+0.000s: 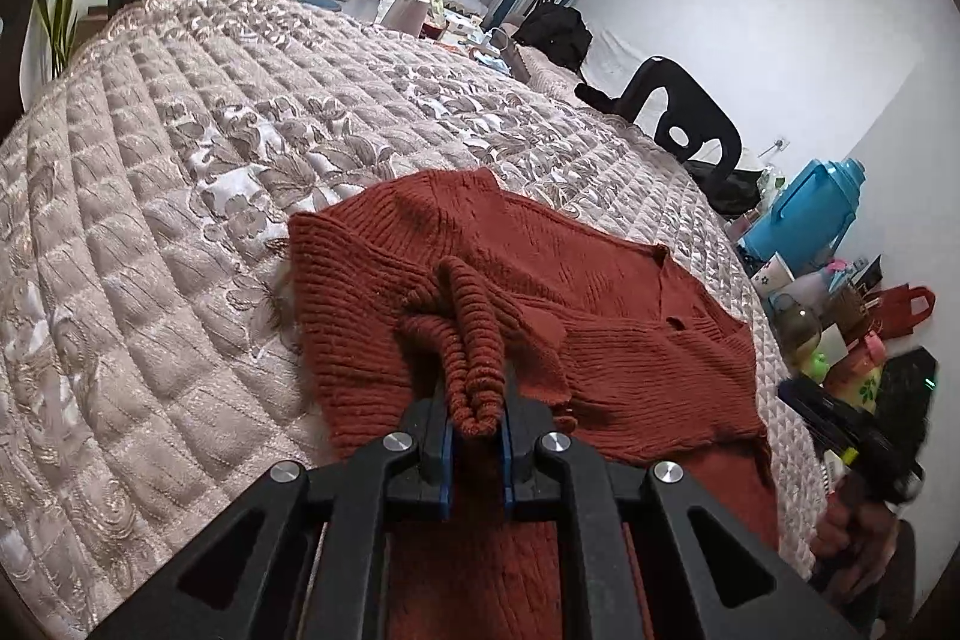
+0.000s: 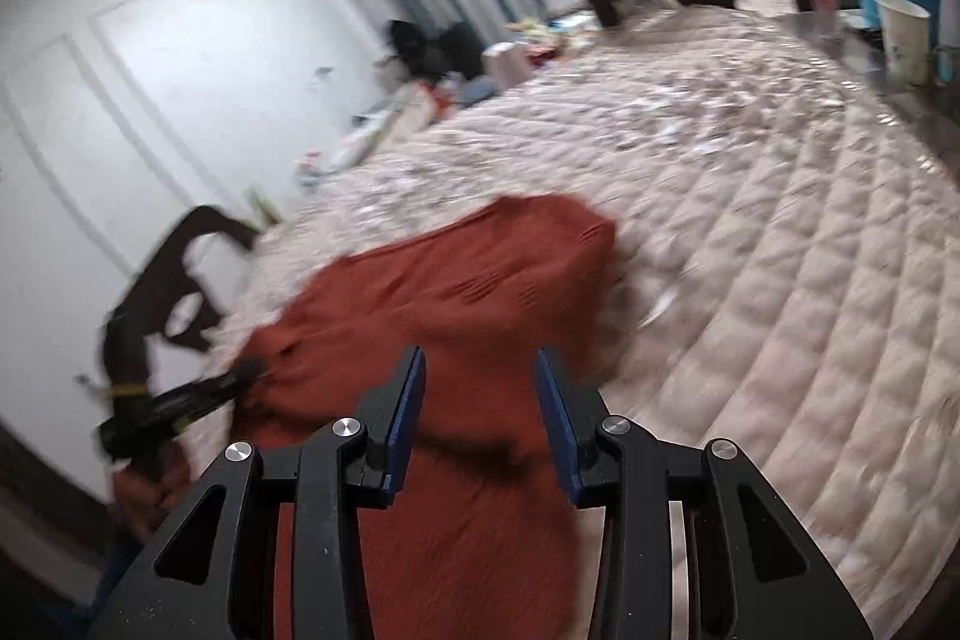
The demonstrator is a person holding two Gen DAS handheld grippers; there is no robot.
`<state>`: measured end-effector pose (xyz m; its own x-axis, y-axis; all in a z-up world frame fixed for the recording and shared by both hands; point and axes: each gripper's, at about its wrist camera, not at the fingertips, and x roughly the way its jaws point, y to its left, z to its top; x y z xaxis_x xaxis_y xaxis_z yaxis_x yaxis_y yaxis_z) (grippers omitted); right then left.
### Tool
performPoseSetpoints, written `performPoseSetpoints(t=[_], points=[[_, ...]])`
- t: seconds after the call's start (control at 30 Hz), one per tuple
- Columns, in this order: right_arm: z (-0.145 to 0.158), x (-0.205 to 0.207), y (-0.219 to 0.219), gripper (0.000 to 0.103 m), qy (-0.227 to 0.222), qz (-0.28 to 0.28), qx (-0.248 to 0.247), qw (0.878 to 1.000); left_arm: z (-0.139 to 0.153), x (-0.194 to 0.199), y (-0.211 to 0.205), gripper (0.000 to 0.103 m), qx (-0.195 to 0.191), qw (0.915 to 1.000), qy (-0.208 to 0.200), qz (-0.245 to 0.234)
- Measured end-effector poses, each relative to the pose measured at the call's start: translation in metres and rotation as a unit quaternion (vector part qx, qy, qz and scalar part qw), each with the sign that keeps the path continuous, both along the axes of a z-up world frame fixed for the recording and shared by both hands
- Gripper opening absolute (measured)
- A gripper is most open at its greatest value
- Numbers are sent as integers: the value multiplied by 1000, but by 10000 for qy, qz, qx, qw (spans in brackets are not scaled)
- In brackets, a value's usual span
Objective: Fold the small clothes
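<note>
One sweater (image 1: 540, 292), two grippers, two chairs

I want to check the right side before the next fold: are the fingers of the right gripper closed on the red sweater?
No, the right gripper has its fingers apart, with the red sweater lying beneath the gap, not pinched.
</note>
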<state>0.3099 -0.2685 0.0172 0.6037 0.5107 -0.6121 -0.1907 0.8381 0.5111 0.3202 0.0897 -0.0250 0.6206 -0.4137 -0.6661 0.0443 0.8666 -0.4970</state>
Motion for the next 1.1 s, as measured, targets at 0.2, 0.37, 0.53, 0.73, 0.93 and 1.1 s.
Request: performPoseSetpoints(t=[0.2, 0.37, 0.53, 0.73, 0.93, 1.1], points=[[-21, 49, 4, 31, 534, -224, -354, 9977, 4, 6, -1, 12, -13, 10000, -1, -43], [-26, 53, -11, 7, 380, -546, -287, 9974, 9, 3, -3, 14, 8, 9998, -178, -127], [-32, 48, -21, 16, 497, -467, -161, 9975, -2, -4, -3, 18, 195, 9997, -51, -149], [1, 19, -20, 18, -146, -472, -253, 9985, 25, -23, 4, 26, 415, 9981, -432, 122], [3, 10, 21, 18, -343, 240, -617, 9972, 48, -14, -24, 28, 589, 9951, -783, -122], [-18, 26, 30, 18, -51, 257, -1009, 9946, 7, 23, -36, 27, 847, 9963, -64, -135]])
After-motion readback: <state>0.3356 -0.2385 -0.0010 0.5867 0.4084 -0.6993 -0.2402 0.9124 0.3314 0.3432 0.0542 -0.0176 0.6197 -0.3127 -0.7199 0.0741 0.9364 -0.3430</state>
